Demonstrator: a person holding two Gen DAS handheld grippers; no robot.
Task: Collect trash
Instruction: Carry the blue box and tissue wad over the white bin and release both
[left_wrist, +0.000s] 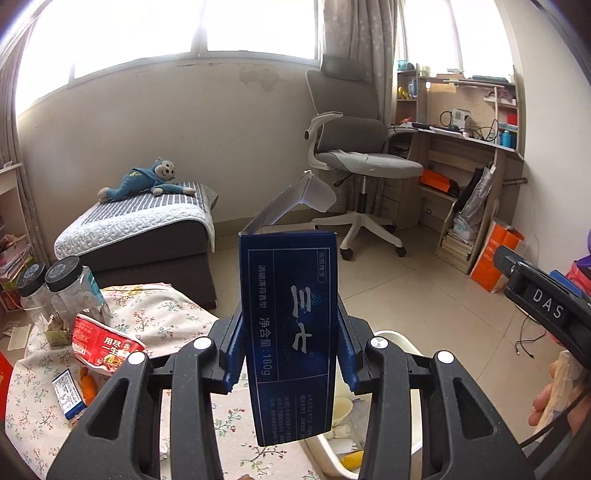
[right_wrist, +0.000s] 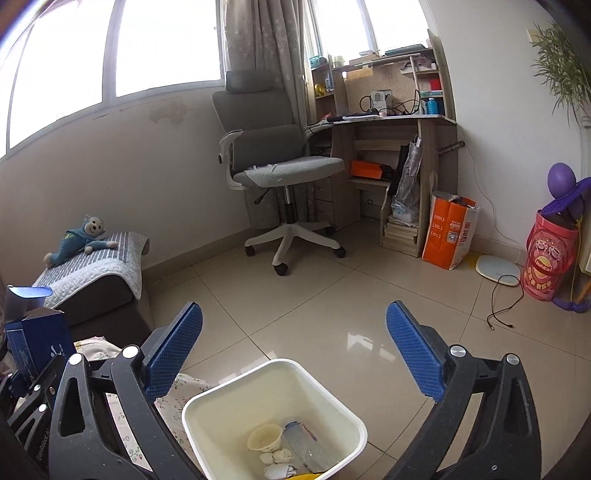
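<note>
My left gripper (left_wrist: 291, 350) is shut on a dark blue cardboard box (left_wrist: 291, 321) with white print, held upright with its top flap open. The same blue box (right_wrist: 37, 339) shows at the left edge of the right wrist view. Below and to the right of it stands a cream waste bin (left_wrist: 402, 341). My right gripper (right_wrist: 293, 343) is open wide above the cream waste bin (right_wrist: 207, 410), with nothing between its blue pads. Inside the bin lie a paper cup (right_wrist: 264, 437), a clear plastic bottle (right_wrist: 306, 443) and crumpled scraps.
A table with a floral cloth (left_wrist: 177, 321) carries a red instant-noodle cup (left_wrist: 103, 345), two black-lidded jars (left_wrist: 64, 284) and a small blue packet (left_wrist: 68, 395). A daybed with a plush monkey (left_wrist: 147, 181), an office chair (right_wrist: 273, 162), a desk and an orange bag (right_wrist: 448, 230) ring the tiled floor.
</note>
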